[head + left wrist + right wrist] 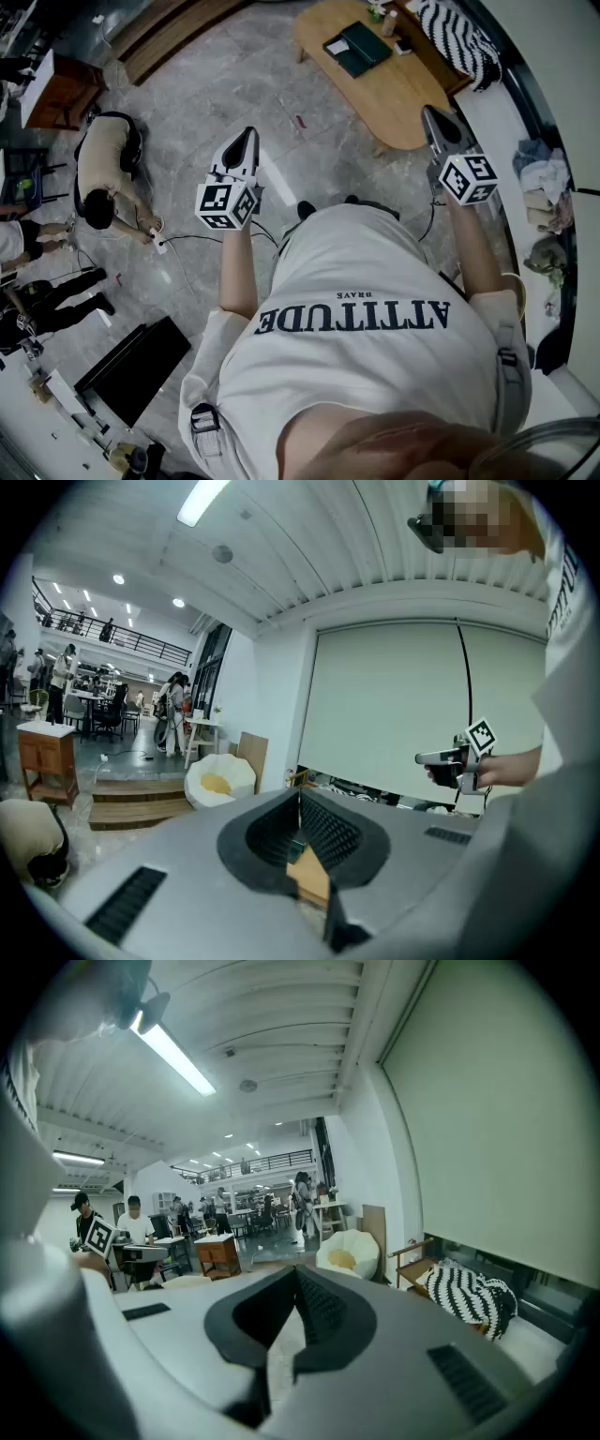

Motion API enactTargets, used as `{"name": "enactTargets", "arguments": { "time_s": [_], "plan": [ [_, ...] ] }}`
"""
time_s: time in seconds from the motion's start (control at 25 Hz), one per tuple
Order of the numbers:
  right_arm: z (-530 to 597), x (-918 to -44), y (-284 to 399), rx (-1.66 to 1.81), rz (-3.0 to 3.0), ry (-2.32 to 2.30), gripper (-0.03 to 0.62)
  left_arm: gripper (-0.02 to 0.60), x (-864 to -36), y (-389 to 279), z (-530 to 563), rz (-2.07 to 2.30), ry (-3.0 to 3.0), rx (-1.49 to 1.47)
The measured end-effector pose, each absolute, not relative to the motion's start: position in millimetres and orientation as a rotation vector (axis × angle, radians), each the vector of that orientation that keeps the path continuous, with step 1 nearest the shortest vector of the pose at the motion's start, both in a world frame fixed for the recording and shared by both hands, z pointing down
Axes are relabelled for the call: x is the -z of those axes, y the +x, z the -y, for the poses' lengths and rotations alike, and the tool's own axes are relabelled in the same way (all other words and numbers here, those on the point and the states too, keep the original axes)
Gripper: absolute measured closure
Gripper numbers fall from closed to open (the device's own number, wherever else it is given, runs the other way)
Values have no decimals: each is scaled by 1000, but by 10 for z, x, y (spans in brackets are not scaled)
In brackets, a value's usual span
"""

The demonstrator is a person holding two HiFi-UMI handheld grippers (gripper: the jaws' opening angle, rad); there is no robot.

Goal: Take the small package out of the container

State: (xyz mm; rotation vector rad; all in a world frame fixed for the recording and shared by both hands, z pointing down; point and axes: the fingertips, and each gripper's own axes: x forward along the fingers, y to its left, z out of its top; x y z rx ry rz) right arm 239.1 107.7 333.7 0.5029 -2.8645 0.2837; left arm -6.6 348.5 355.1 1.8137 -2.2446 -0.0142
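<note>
No container or small package that I can tell shows in any view. In the head view both grippers are held out at chest height above a grey marble floor. My left gripper (pixel 247 137) points forward, its jaws closed together with nothing between them; in its own view the left gripper's (pixel 300 801) ribbed pads meet at the tip. My right gripper (pixel 428 113) hangs near the wooden table's edge, and in its own view the right gripper's (pixel 295 1275) jaws also meet, empty. The left gripper view shows the right gripper (pixel 442 757) from the side.
An oval wooden coffee table (pixel 405 96) stands ahead right with a dark green case (pixel 357 47) and small items. A zebra-striped cushion (pixel 457 37) lies on the sofa behind it. A person (pixel 101 171) crouches on the floor at left by cables. A black panel (pixel 131 367) lies lower left.
</note>
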Motion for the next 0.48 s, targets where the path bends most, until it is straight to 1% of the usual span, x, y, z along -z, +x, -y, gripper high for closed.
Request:
{"name": "enactTargets", "arguments": {
  "time_s": [0.48],
  "plan": [
    [-1021, -3346, 2378, -298, 2862, 505, 574, 558, -3563, -81, -3420, 2238, 1815, 5]
  ]
}}
